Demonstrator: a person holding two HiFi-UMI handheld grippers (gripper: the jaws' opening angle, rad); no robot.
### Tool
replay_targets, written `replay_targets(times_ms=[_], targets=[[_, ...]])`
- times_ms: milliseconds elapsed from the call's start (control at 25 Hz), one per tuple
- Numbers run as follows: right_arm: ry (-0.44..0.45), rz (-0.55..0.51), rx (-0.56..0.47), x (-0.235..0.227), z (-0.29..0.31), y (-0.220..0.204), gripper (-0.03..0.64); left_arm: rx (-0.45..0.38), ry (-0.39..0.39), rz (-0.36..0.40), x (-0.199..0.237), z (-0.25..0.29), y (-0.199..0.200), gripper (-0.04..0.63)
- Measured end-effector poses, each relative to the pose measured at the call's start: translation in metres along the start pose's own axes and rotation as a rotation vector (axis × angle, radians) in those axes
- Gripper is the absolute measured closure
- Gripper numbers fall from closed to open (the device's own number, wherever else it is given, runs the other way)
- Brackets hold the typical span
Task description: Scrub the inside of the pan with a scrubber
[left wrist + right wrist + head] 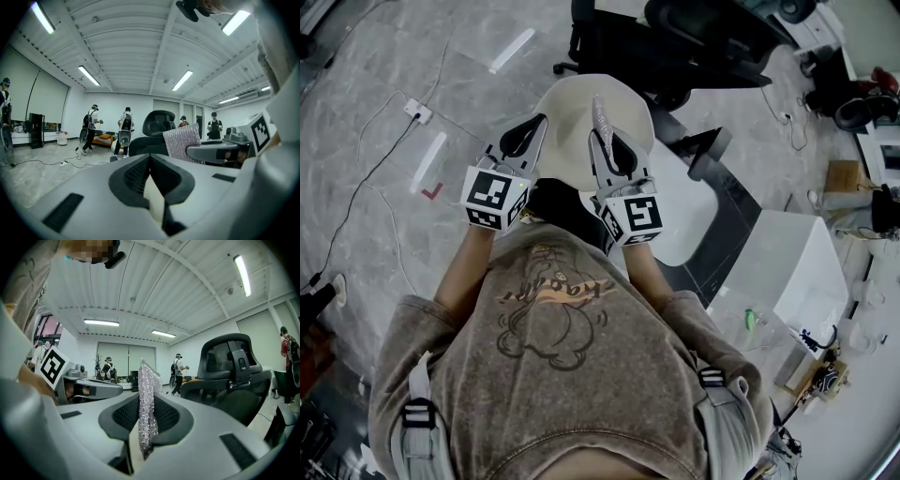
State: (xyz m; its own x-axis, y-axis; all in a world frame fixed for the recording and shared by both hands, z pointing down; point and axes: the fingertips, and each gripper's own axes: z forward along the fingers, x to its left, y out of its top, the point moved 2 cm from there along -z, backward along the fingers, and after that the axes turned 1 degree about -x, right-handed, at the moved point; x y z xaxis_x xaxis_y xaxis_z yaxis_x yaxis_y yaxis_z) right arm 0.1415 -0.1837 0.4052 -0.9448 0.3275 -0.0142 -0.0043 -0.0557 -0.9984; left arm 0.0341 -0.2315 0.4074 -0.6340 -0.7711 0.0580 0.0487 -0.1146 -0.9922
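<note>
Scrubbing looks not yet begun: the right claw (143,434) pinches a silvery glittering mesh scrubber (148,399), the left claw (151,187) is closed and empty, and next the scrubber must go down into the cream round pan (567,112).

Right tool (144,423) clamps the silvery scrubber (147,394) — standing upright.

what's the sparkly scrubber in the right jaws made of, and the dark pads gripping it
Scrubber: seemingly metallic or metallised-fibre mesh, silvery and glittery; tiny bright flecks cover its thin sheet. Right gripper pads: probably rubber or textured plastic, dark and matt, with a fine grid pattern.
</note>
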Motion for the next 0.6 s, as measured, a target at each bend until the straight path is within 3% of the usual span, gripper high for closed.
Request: replay_targets(times_ms=[600], targets=[[0.041, 0.007, 0.031, 0.0063, 0.0016, -0.0058, 0.532, 0.021, 0.007, -0.009, 0.0009, 0.0004, -0.0023, 0.577]])
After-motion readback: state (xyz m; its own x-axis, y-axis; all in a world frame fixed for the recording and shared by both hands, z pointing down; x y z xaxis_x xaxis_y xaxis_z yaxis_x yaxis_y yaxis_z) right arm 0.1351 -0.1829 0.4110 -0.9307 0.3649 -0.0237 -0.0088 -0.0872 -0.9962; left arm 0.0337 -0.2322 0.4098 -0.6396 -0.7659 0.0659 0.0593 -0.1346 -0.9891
